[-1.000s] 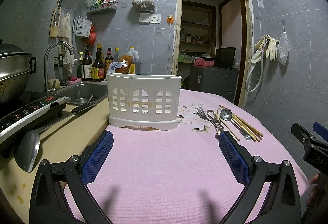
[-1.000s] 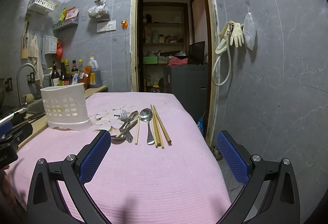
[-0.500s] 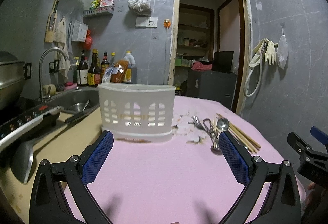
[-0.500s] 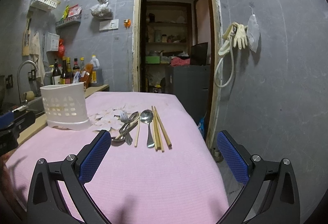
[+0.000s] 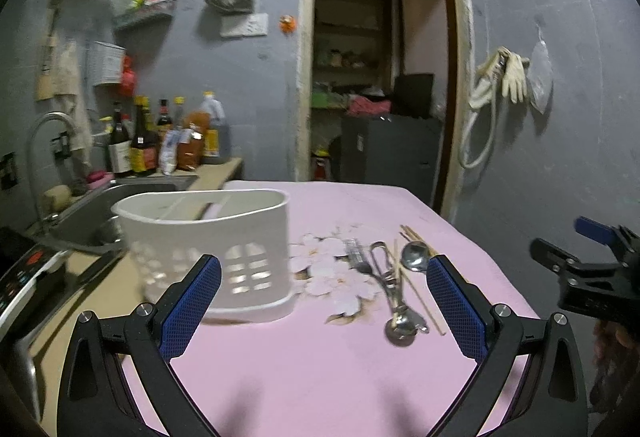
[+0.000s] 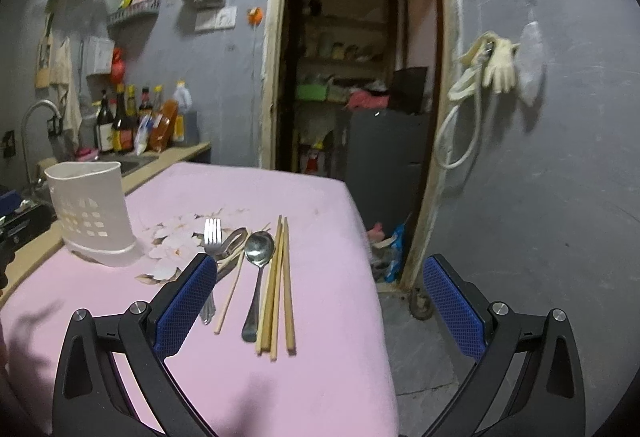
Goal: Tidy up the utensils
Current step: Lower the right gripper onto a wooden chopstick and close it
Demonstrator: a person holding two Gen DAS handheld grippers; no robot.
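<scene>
While nothing is yet picked up, both tools hang above the pink tablecloth [image 6: 320,377] with their jaws wide apart and nothing between them. In the right wrist view the right gripper [image 6: 318,301] is at the bottom of the frame, and the utensils lie just beyond it at the centre: a fork [image 6: 212,233], a spoon [image 6: 258,257] and several wooden chopsticks [image 6: 286,277], all laid almost parallel with their handles toward the camera. I judge they are set like this so a gripper can come along the handle and close across it. More cutlery lies under the fork, but it is too blurred to tell what.

The white holder [image 6: 90,211] stands upright at the left of this frame, near the table edge and apart from the utensils, its open top free to receive them. In the left wrist view it is at centre left, just behind the left finger, and dividers show inside it – probably one compartment for each kind.

The left gripper [image 5: 324,303] sits at the bottom of its frame between the holder and the cutlery, which is lower right of centre there. At the right edge of that frame the other tool is seen from the side.

My judgement: the task has hardly begun, and the next move asks for a low, level approach – the chopsticks lie close together and flat, so one could slip.
</scene>
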